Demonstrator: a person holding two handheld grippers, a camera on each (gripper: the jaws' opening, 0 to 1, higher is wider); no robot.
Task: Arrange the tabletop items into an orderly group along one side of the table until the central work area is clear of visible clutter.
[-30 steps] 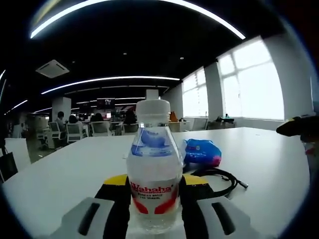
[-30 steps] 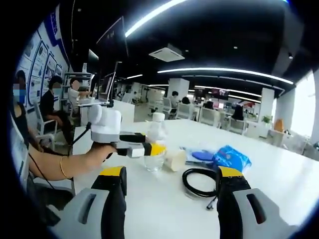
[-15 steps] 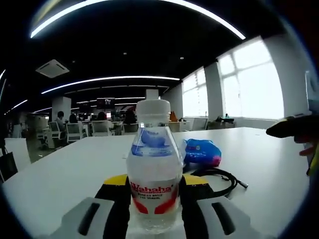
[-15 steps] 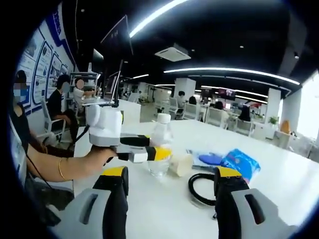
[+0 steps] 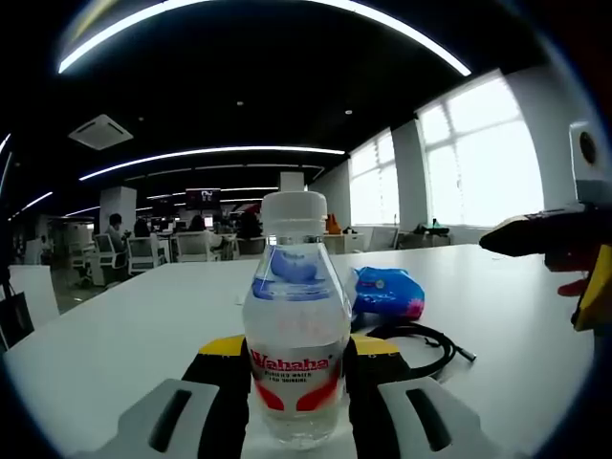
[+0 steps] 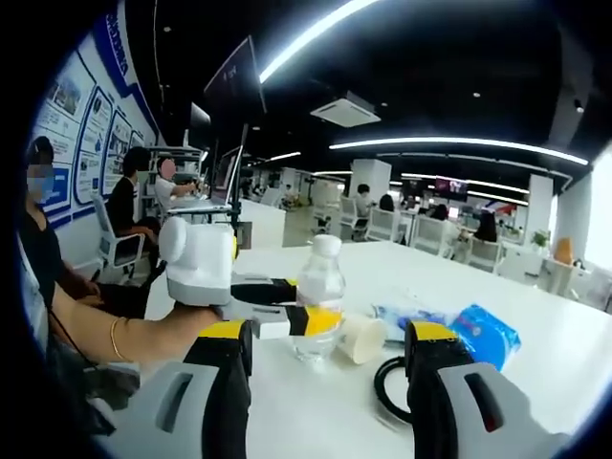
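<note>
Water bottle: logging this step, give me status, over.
Left gripper shut on water bottle, upright on table. Right gripper open, empty. Paper cup, black cable, blue packet beside the bottle.

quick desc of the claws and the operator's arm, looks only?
Both claws match: light grey moulded bases with dark slots, black jaws, yellow tips. In the right gripper view the left claw carries a white rounded housing, and the person's hand grips it; the bare forearm wears a thin gold bracelet. Right claw has no visible cables.

The left gripper [image 5: 296, 382] and right gripper [image 6: 330, 382] share one build: grey moulded bodies with dark slots, black jaws capped in yellow. A thin gold bracelet [image 6: 116, 337] circles the person's wrist behind the left gripper's white housing.
</note>
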